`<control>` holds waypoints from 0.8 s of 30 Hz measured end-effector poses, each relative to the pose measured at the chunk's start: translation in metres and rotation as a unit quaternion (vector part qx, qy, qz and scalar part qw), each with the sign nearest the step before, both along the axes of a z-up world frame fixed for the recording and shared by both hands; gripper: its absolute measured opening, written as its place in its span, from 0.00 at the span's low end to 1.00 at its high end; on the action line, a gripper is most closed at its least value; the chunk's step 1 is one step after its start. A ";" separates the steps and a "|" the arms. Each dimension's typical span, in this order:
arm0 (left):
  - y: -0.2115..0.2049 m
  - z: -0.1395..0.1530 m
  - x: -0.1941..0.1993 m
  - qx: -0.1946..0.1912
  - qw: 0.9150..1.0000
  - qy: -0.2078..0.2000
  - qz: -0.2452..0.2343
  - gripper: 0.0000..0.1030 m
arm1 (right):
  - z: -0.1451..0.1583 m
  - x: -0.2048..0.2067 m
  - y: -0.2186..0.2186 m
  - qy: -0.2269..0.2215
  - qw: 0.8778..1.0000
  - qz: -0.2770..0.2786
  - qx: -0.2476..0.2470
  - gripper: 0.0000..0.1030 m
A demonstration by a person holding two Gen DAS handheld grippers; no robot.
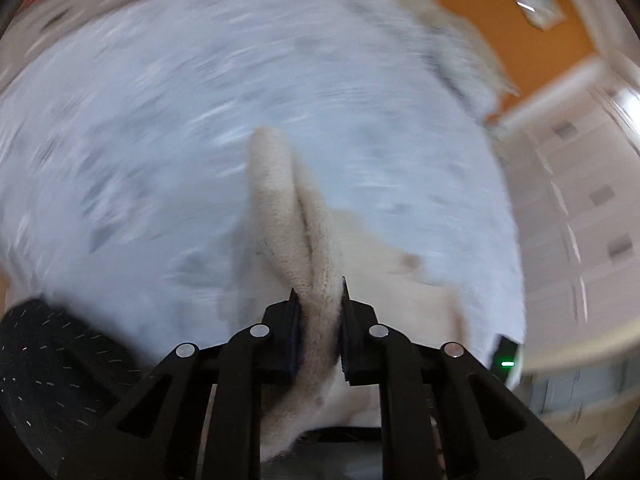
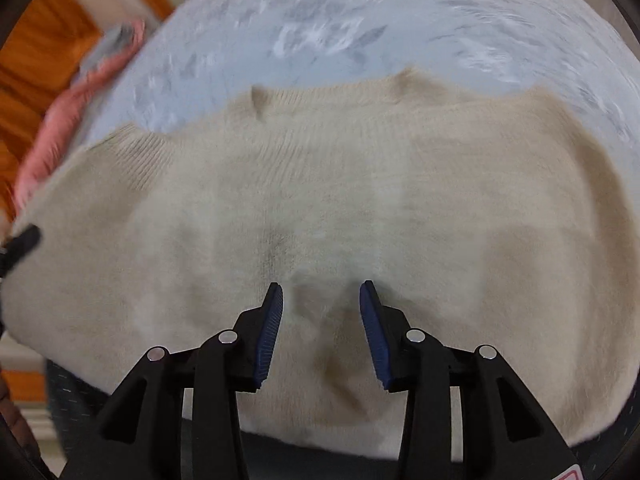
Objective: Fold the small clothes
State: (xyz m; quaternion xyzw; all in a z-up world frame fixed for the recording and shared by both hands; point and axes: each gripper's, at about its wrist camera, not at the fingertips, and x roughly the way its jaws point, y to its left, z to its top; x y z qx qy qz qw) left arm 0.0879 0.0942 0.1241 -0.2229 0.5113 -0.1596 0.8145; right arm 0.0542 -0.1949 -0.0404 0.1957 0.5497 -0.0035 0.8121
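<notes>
A cream knitted sweater lies spread on a pale blue patterned bedsheet. My left gripper is shut on a folded edge of the sweater and holds it lifted over the sheet. The left wrist view is blurred by motion. My right gripper is open, its blue-padded fingers just above the middle of the sweater with nothing between them.
A pink garment lies at the left edge of the bed. Orange wall or door and white cabinets stand beyond the bed. A dark dotted sleeve shows at lower left.
</notes>
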 end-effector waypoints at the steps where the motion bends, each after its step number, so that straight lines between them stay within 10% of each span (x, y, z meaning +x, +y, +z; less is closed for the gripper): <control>1: -0.022 0.015 -0.004 -0.002 1.000 -0.015 -0.025 0.14 | 0.009 -0.013 -0.015 -0.013 1.000 -0.016 0.011 0.38; 5: -0.132 0.037 -0.028 0.009 0.990 -0.052 -0.134 0.14 | 0.036 -0.065 -0.075 -0.049 0.996 -0.078 0.013 0.40; 10: -0.228 -0.032 -0.053 0.027 0.981 0.006 -0.194 0.25 | 0.042 -0.121 -0.148 -0.041 0.988 -0.149 -0.021 0.43; 17: -0.166 -0.018 -0.094 0.069 0.986 -0.048 -0.147 0.67 | 0.056 -0.165 -0.176 -0.066 0.982 -0.177 -0.007 0.54; 24: -0.108 -0.053 -0.098 0.157 0.983 0.006 -0.095 0.70 | 0.032 -0.094 -0.127 -0.049 0.992 -0.086 0.080 0.71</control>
